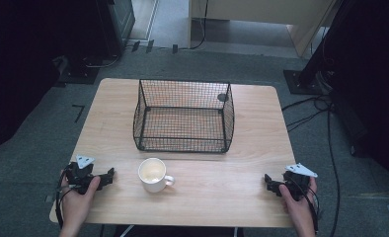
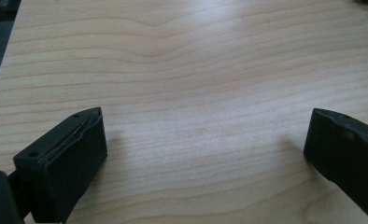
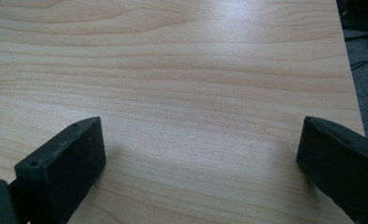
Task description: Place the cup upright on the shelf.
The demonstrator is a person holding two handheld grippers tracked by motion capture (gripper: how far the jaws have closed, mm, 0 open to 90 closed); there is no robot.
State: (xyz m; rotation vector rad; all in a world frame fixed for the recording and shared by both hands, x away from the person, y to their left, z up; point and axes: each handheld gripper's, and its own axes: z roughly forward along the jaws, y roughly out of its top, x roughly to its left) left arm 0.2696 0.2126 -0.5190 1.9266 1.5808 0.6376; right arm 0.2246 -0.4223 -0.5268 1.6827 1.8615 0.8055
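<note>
Mug [image 1: 153,175] first: it stands upright near your edge of the table [image 1: 252,148], handle turned toward your right, just beside your left gripper [image 1: 107,177] and well apart from your right gripper [image 1: 268,180]. Both grippers rest low over bare wood with jaws spread wide and nothing between them, so you look to be at the very start, before any reach. Next, I'd judge, bring the left jaws around the mug's wall or rim. Farther off sits the wire basket [image 1: 183,116], open-topped, the likely destination.
</note>
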